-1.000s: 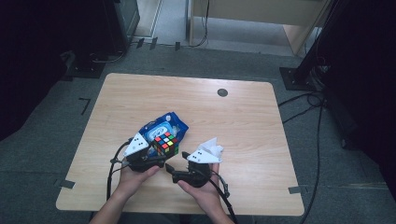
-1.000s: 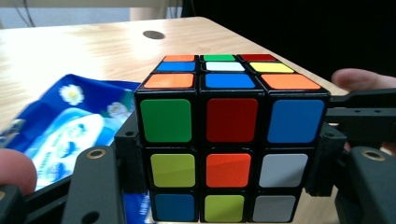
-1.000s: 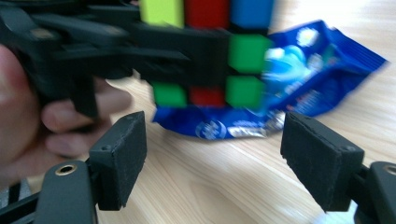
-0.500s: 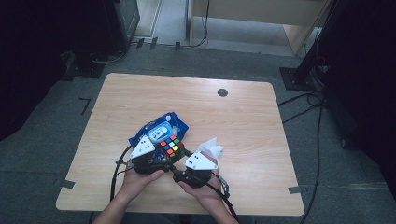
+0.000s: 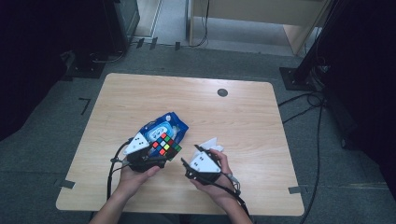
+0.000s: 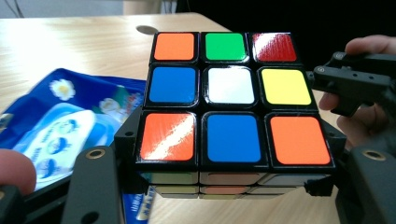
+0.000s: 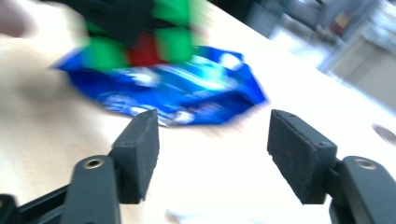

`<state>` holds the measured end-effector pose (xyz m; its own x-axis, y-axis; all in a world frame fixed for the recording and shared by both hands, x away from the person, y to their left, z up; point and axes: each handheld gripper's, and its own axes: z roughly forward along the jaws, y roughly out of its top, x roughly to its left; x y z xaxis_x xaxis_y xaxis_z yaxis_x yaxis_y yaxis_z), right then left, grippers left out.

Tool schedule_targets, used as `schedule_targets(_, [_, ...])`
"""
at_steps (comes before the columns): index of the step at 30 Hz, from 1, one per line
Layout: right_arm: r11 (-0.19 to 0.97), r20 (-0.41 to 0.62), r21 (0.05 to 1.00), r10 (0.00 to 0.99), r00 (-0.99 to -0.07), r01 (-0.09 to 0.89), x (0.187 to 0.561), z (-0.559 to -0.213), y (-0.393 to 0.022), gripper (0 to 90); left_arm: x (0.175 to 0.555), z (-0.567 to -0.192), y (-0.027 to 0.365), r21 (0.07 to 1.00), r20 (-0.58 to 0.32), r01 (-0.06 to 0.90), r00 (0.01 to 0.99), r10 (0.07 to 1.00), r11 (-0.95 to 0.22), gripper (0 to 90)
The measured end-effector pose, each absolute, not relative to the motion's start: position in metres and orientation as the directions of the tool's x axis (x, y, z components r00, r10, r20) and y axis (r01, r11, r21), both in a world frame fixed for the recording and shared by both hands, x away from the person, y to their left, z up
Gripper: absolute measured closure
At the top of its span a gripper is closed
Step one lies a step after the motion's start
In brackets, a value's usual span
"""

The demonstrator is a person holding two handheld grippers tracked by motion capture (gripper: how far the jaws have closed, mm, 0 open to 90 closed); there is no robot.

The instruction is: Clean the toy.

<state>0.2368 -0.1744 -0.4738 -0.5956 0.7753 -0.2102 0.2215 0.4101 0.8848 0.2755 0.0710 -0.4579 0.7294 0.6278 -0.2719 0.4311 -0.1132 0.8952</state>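
- Cube: it sits clamped between the jaws of the left gripper, the pads pressing on its two opposite sides, so the pick-up looks done. In the high view the cube is held just off the near edge of the blue pack, low above the surface.
- The right gripper grasps nothing: its jaws stand apart with only bare surface and the blurred pack between them. They have just been closing, with no thing in the gap. In the high view this gripper hangs just beside the cube, a little to its right and nearer the person.
- What seems left: the second gripper has yet to take hold of the cube, so any turning of a layer or hand-over is, as I judge it, not yet begun. The mixed colours on the shown face say the cube is unsolved.
- Pointing: a cube has no long axis, all edges being equal. One mixed face, white centre among orange, green, red, blue and yellow squares, looks up and back along the left gripper toward its camera. From above, its edges lie skewed to the surface's edges, one corner aimed toward the right gripper.
- Outward: a white, crumpled piece, perhaps a wipe, lies beyond the right hand; a dark round spot marks the far part of the surface.
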Motion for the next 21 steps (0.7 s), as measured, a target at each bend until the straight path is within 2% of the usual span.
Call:
schedule_targets(3, [0.152,0.099,0.908,0.828,-0.552,0.391,0.245,-0.47,-0.192,60.3,0.275,-0.459,0.072,0.902,-0.289,0.424,0.738,0.61,-0.085,33.9])
schedule_targets(5, [0.09,0.21,0.888,0.794,-0.571,0.452,0.248,-0.472,-0.194,69.8,0.273,-0.458,0.068,0.908,-0.276,0.41,0.746,0.606,-0.09,33.9])
schedule_targets(7, [0.038,0.283,0.868,0.782,-0.555,0.495,0.248,-0.472,-0.192,71.2,0.272,-0.459,0.066,0.913,-0.258,0.395,0.75,0.609,-0.099,33.9])
schedule_targets(10, [-0.14,0.438,0.823,0.774,-0.457,0.55,0.248,-0.467,-0.196,58.0,0.27,-0.461,0.063,0.916,-0.243,0.386,0.748,0.618,-0.108,33.9])
schedule_targets(12, [-0.224,0.51,0.799,0.743,-0.433,0.558,0.246,-0.461,-0.198,50.1,0.269,-0.464,0.062,0.918,-0.227,0.378,0.747,0.625,-0.118,33.9])
schedule_targets(16, [-0.332,0.648,0.72,0.636,-0.418,0.61,0.245,-0.452,-0.198,34.3,0.267,-0.47,0.056,0.923,-0.196,0.359,0.746,0.636,-0.136,33.9])
schedule_targets(21, [-0.398,0.785,0.581,0.504,-0.36,0.71,0.25,-0.458,-0.192,24.3,0.258,-0.473,0.044,0.938,-0.134,0.302,0.766,0.628,-0.168,33.9])
